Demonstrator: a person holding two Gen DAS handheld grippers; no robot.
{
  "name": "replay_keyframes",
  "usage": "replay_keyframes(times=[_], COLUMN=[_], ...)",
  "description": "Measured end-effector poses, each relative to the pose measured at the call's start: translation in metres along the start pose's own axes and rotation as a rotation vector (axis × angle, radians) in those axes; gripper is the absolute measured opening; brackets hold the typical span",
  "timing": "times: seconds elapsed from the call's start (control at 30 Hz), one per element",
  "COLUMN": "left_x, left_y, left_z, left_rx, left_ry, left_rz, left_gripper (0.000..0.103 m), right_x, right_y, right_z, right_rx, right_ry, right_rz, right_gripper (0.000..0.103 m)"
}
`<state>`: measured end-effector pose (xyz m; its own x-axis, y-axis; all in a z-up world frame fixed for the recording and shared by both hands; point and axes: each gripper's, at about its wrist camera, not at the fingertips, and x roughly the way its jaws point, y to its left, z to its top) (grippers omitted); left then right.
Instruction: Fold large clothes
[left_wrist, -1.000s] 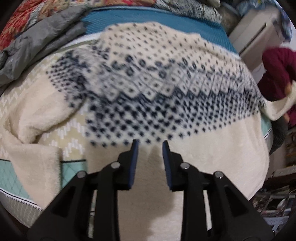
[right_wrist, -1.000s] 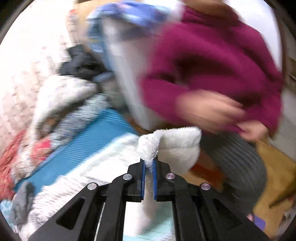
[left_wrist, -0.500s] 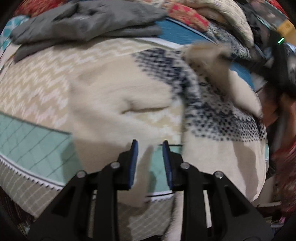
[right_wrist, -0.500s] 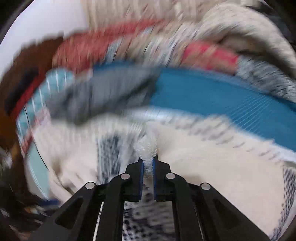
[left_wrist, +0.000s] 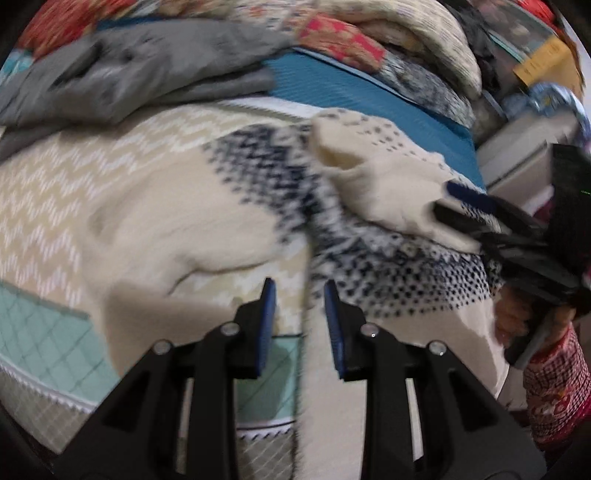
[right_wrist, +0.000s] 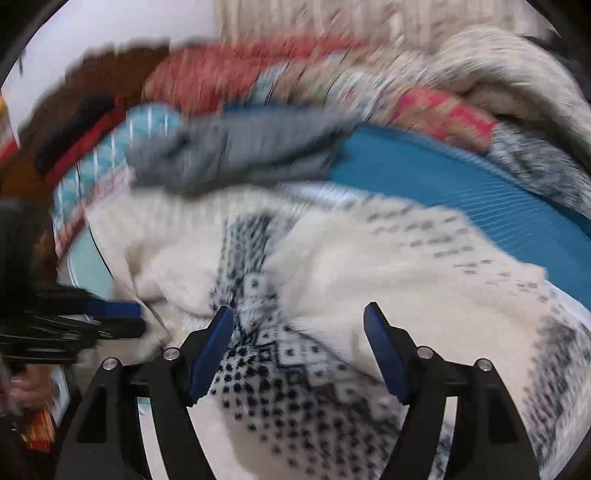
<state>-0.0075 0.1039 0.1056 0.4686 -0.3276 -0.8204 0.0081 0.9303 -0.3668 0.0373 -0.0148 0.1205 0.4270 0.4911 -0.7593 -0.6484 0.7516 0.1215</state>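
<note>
Right gripper (right_wrist: 298, 350) since half second ago: jaws sprung wide, cream sleeve dropped onto cream fleece sweater with navy dotted band (left_wrist: 388, 273) on bed. Left gripper (left_wrist: 300, 314) part open, empty. Other sleeve (left_wrist: 177, 236) lies left, nearer left gripper, long axis sideways.
</note>
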Motion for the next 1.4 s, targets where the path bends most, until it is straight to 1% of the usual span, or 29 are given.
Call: replay_keyframes(times=[0.07,0.13,0.17,0.23,0.27,0.3,0.33,0.4,0.43,0.5,0.57,0.67,0.7,0.73,0.77,0.8,0.83,0.9,0.93,0.97,1.03,1.07,1.13,1.17,1.2,1.27,1.33,1.37,1.4], left_x=[0.004,0.015,0.024,0.042,0.054,0.072,0.089,0.112,0.127,0.146,0.157,0.161,0.161,0.161,0.16,0.159,0.157,0.156,0.164,0.176,0.182,0.179,0.17,0.164,0.155,0.14,0.131,0.128,0.133], left_y=[-0.015,-0.031,-0.037,-0.042,-0.042,-0.044,-0.046,-0.055,-0.057,-0.055,-0.053,-0.054,-0.054,-0.054,-0.054,-0.055,-0.056,-0.055,-0.054,-0.052,-0.054,-0.058,-0.061,-0.059,-0.054,-0.05,-0.051,-0.051,-0.06], left_z=[0.011,0.029,0.04,0.056,0.064,0.072,0.08,0.087,0.09,0.09,0.088,0.083,0.082,0.083,0.084,0.086,0.09,0.092,0.094,0.093,0.09,0.088,0.088,0.088,0.087,0.085,0.083,0.081,0.085], left_rx=[0.065,0.129,0.156,0.192,0.204,0.212,0.216,0.222,0.216,0.198,0.199,0.237,0.24,0.241,0.238,0.231,0.217,0.209,0.213,0.222,0.262,0.286,0.285,0.268,0.247,0.217,0.214,0.221,0.223], left_ry=[-0.012,-0.026,-0.035,-0.05,-0.047,-0.03,-0.011,0.014,0.036,0.071,0.083,0.06,0.056,0.053,0.048,0.039,0.014,-0.021,-0.015,0.003,-0.022,-0.032,-0.029,-0.029,-0.035,-0.062,-0.084,-0.086,-0.077], left_rz=[0.003,-0.003,-0.009,-0.005,-0.003,0.001,0.016,0.043,0.05,0.069,0.08,0.09,0.09,0.09,0.093,0.094,0.092,0.113,0.146,0.163,0.183,0.196,0.178,0.154,0.128,0.103,0.095,0.101,0.114], left_gripper=[0.025,0.025,0.025,0.025,0.025,0.025,0.025,0.025,0.025,0.025,0.025,0.025,0.025,0.025,0.025,0.025,0.025,0.025,0.025,0.025,0.026,0.026,0.027,0.027,0.027,0.027,0.03,0.034,0.035], right_x=[-0.042,-0.071,-0.083,-0.093,-0.092,-0.087,-0.081,-0.064,-0.057,-0.03,0.008,0.054,0.062,0.068,0.069,0.065,0.061,0.065,0.074,0.086,0.087,0.069,0.022,0.004,-0.023,-0.062,-0.081,-0.085,-0.082], right_y=[-0.048,-0.107,-0.148,-0.216,-0.25,-0.288,-0.314,-0.351,-0.358,-0.364,-0.355,-0.335,-0.332,-0.329,-0.329,-0.332,-0.334,-0.34,-0.34,-0.337,-0.329,-0.325,-0.328,-0.328,-0.327,-0.319,-0.304,-0.299,-0.298], right_z=[-0.012,-0.029,-0.042,-0.061,-0.069,-0.074,-0.073,-0.051,-0.038,-0.014,0.004,0.007,0.007,0.009,0.012,0.02,0.029,0.038,0.037,0.034,0.031,0.031,0.02,0.013,-0.002,-0.035,-0.065,-0.08,-0.088], right_rx=[0.121,0.263,0.363,0.542,0.63,0.727,0.782,0.806,0.788,0.742,0.646,0.493,0.463,0.439,0.45,0.483,0.496,0.527,0.523,0.503,0.457,0.461,0.543,0.572,0.599,0.593,0.588,0.6,0.615], right_ry=[-0.093,-0.144,-0.152,-0.131,-0.103,-0.066,-0.036,0.001,0.023,0.11,0.219,0.34,0.351,0.344,0.319,0.257,0.196,0.142,0.152,0.191,0.196,0.142,0.013,-0.032,-0.076,-0.127,-0.142,-0.133,-0.119], right_rz=[-0.031,-0.123,-0.2,-0.283,-0.298,-0.297,-0.286,-0.237,-0.228,-0.203,-0.186,-0.214,-0.245,-0.27,-0.256,-0.252,-0.295,-0.367,-0.392,-0.404,-0.408,-0.389,-0.276,-0.253,-0.262,-0.324,-0.373,-0.372,-0.364], right_gripper=[0.074,0.075,0.075,0.075,0.075,0.075,0.075,0.075,0.075,0.075,0.075,0.073,0.046,0.026,0.014,0.014,0.014,0.013,0.013,0.014,0.014,0.014,0.022,0.038,0.063,0.081,0.086,0.087,0.088])
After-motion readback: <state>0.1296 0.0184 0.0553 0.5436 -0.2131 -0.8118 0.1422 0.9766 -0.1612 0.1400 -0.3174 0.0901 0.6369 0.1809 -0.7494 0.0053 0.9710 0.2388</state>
